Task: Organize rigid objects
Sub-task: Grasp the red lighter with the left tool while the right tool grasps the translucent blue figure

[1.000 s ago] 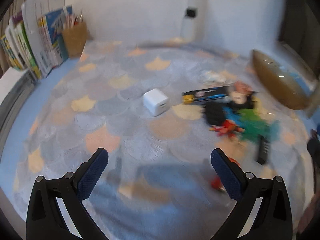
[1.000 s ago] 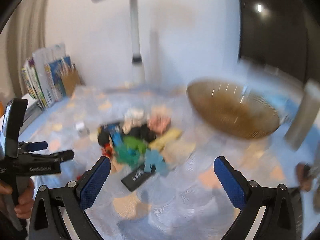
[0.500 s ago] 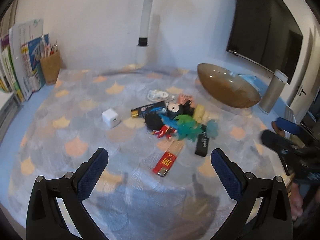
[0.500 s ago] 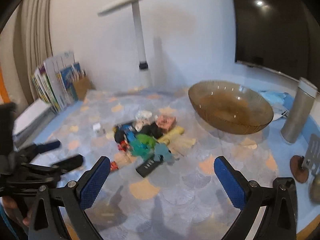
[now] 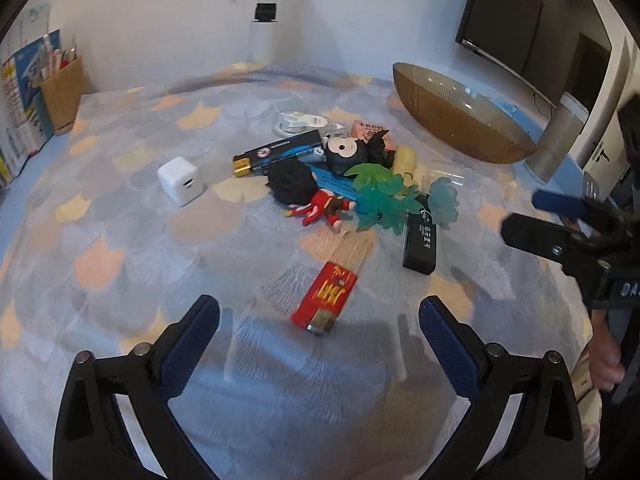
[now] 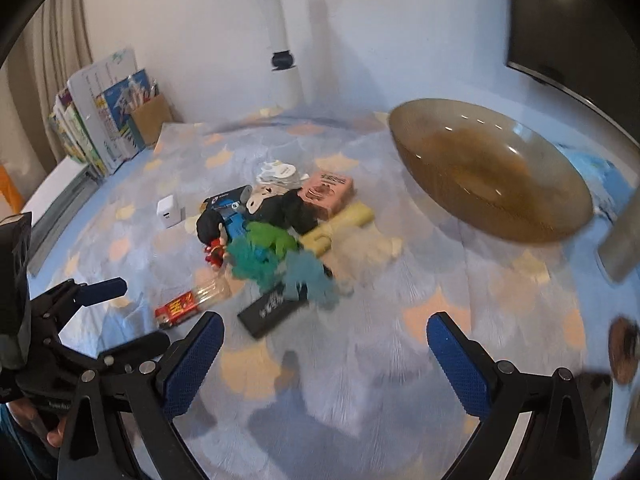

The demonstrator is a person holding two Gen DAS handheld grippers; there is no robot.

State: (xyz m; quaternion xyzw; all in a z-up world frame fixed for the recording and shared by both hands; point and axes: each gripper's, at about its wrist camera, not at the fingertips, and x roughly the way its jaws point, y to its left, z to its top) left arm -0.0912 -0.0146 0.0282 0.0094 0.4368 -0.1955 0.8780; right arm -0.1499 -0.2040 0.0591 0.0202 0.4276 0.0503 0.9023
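- Your left gripper (image 5: 319, 320) hangs over the scale-patterned tablecloth (image 5: 120, 220), jaws wide but closing, nothing between them; the red lighter (image 5: 325, 303) lies on the cloth in the gap between the pads, untouched.
- Your right gripper (image 6: 324, 344) is spread wide and empty above bare cloth, with the black rectangular stick (image 6: 272, 307) just ahead of its left pad.
- The task's pile sits mid-table: white charger cube (image 5: 179, 185) apart at the left, black-and-blue battery (image 5: 278, 152), red-suited figurine (image 5: 310, 200), black-and-white plush (image 5: 352, 151), green plastic toy (image 5: 380, 196), pale blue plastic toy (image 5: 442, 202), pink box (image 6: 329, 193) and yellow piece (image 6: 340, 222), all touching or overlapping.
- The amber glass bowl (image 6: 492, 170) stands right of the pile, nothing in it.
- Books (image 6: 96, 120) and a pen holder (image 5: 64, 94) stand at the far left edge.
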